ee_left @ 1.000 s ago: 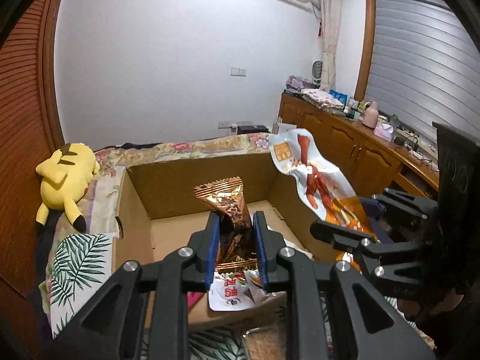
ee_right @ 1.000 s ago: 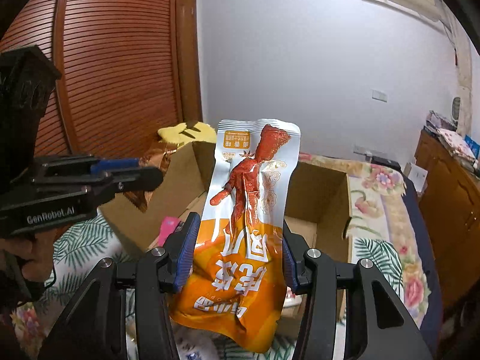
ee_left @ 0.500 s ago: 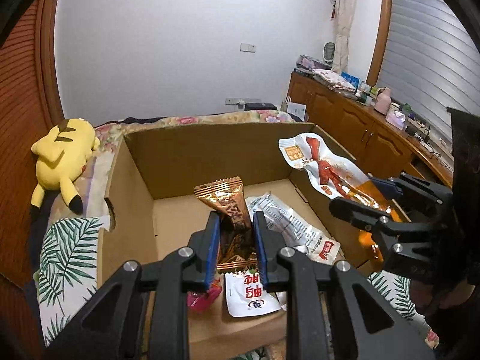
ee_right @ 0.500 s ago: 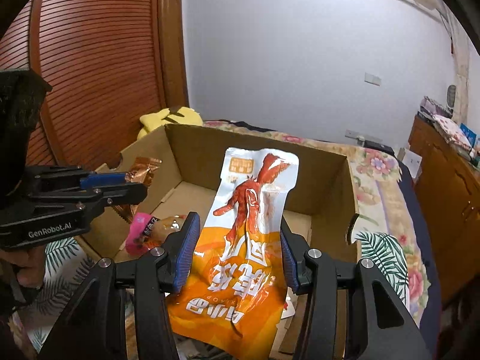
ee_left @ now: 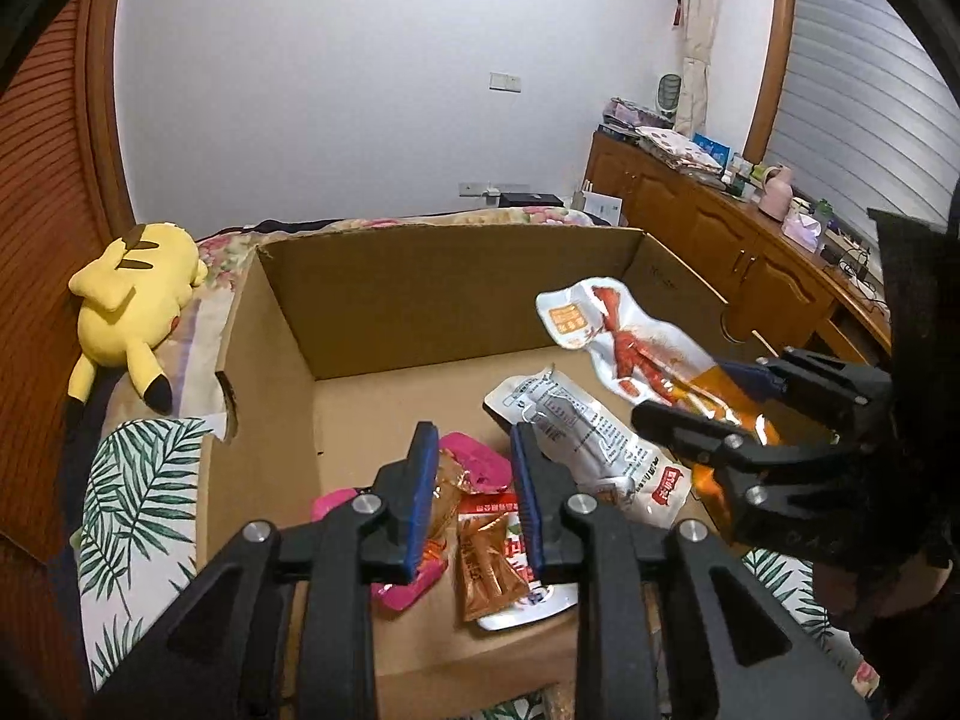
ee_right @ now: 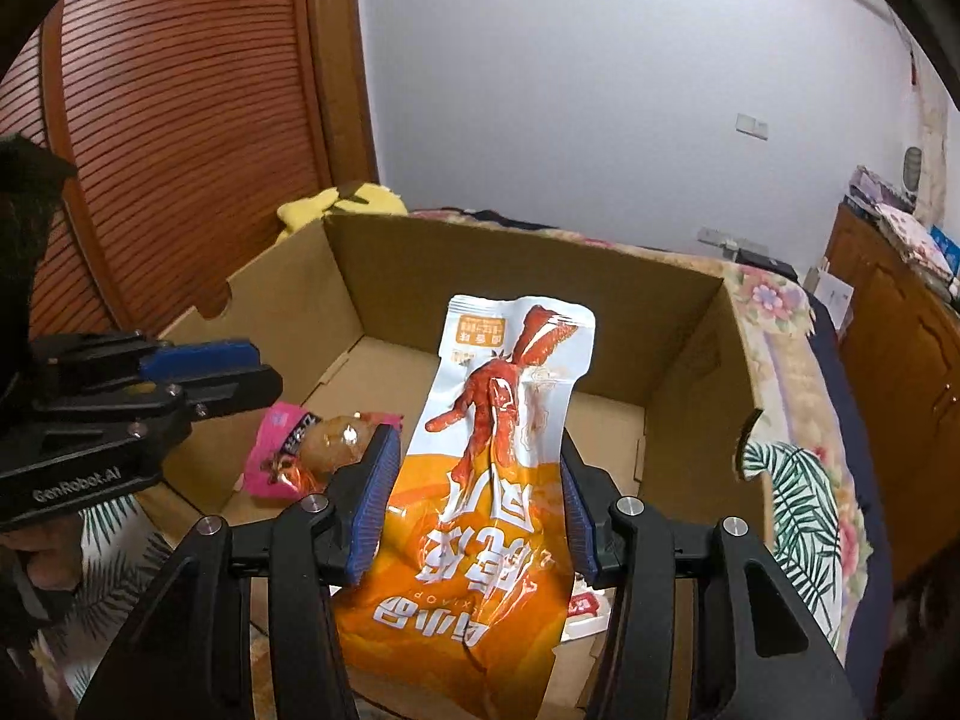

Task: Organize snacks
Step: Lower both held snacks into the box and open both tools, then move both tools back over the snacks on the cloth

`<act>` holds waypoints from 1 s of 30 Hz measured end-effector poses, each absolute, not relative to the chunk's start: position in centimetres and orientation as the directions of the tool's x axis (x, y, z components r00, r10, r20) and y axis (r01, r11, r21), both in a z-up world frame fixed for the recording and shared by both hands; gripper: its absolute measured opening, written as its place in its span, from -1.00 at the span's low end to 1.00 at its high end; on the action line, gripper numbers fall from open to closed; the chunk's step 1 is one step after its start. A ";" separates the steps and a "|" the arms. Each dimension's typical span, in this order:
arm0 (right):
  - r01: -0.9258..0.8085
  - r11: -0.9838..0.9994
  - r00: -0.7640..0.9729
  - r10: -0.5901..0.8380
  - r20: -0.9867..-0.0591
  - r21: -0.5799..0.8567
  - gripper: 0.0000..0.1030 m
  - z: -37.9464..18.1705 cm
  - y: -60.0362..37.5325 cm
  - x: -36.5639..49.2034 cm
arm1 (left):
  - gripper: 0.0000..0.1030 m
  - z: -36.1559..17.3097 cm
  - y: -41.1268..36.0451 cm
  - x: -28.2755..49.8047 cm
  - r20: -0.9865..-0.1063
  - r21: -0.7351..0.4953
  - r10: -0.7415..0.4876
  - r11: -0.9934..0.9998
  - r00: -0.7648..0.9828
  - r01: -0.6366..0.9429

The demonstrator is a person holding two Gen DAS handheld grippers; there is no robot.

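- The brown foil snack packet (ee_left: 487, 558) that stood clamped in the left gripper (ee_left: 469, 495) a second ago now lies flat on the floor of the open cardboard box (ee_left: 420, 300), by its near edge, on top of a white pouch and beside a pink wrapper (ee_left: 474, 462).
- The left gripper's jaws have just been opening; they stand slightly apart with nothing pressed between them.
- The right gripper (ee_right: 474, 510) is clamped on the orange-and-white chicken-foot snack pouch (ee_right: 498, 480), now lower and over the box's right half instead of above its rim.
- A white printed pouch (ee_left: 588, 444) lies on the box floor near the right wall.
- The box rests on a leaf-and-flower patterned bedspread (ee_left: 132, 480); a yellow plush toy (ee_left: 129, 306) lies past its far left corner.
- Behind are a white wall, a slatted wooden door (ee_right: 180, 120) and wooden cabinets (ee_left: 720, 228).
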State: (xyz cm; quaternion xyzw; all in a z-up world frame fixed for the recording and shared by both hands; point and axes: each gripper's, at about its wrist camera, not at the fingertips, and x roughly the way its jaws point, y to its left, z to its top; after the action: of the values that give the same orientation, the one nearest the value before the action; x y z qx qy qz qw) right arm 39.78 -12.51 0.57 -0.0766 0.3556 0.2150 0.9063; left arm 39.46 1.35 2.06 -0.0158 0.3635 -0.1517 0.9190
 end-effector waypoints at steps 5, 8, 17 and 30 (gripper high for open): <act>-0.446 0.895 0.641 0.327 -0.695 0.009 0.01 -0.3 -12.3 39.9 | -0.51 2.5 1.4 38.5 -0.656 -0.135 -0.292 0.953 0.696 0.273; -0.439 0.898 0.636 0.321 -0.702 0.014 0.04 -0.6 -12.4 40.0 | -0.49 3.0 1.5 37.8 -0.646 -0.132 -0.295 0.952 0.704 0.277; -0.410 0.912 0.660 0.307 -0.686 0.014 0.12 0.5 -12.2 39.9 | -0.31 4.3 2.1 36.1 -0.632 -0.116 -0.281 0.956 0.722 0.271; -0.454 0.891 0.725 0.370 -0.580 0.001 0.13 4.3 -13.8 30.3 | -0.15 6.1 3.2 30.6 -0.602 -0.088 -0.279 0.955 0.748 0.285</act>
State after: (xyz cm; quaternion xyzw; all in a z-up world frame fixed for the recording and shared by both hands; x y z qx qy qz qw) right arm 30.33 -13.84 4.34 -0.0709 0.2963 0.2225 0.9261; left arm 30.65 3.20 6.08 0.0045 0.3211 -0.1507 0.9350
